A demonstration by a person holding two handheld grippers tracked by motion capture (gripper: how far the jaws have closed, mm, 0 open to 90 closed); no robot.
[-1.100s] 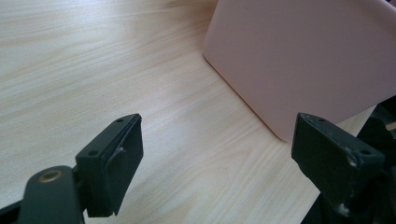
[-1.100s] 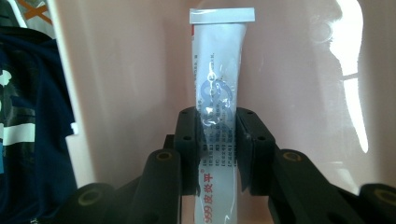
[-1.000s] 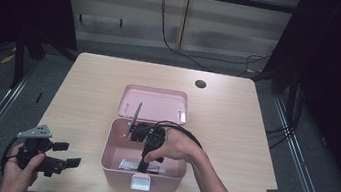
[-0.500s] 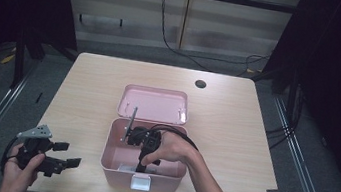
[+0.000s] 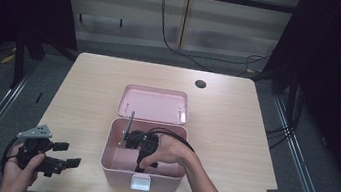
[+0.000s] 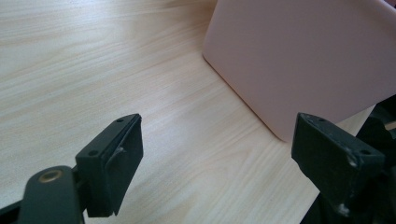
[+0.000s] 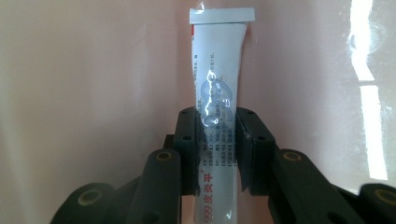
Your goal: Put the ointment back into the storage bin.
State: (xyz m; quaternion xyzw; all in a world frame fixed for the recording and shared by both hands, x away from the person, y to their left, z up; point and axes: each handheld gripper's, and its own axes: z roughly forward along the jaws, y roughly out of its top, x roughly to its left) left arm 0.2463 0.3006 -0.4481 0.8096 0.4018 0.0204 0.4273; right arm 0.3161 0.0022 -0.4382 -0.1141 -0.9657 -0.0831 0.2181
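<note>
While the right gripper (image 7: 218, 149) clamps the tube (image 7: 218, 112) mid-body inside the pink box (image 5: 113, 166), the left gripper (image 6: 217, 158) idles agape beside it. Tube judged light, soft, squashable; grip mid-body, lightly.

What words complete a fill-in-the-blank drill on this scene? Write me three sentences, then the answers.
1. The right gripper is shut on a white ____ with printed text.
2. The left gripper, resting on the table, has its jaws ____.
3. The box that the right gripper reaches into is coloured ____, with its lid lying open behind it.

Missing words: tube; open; pink
</note>
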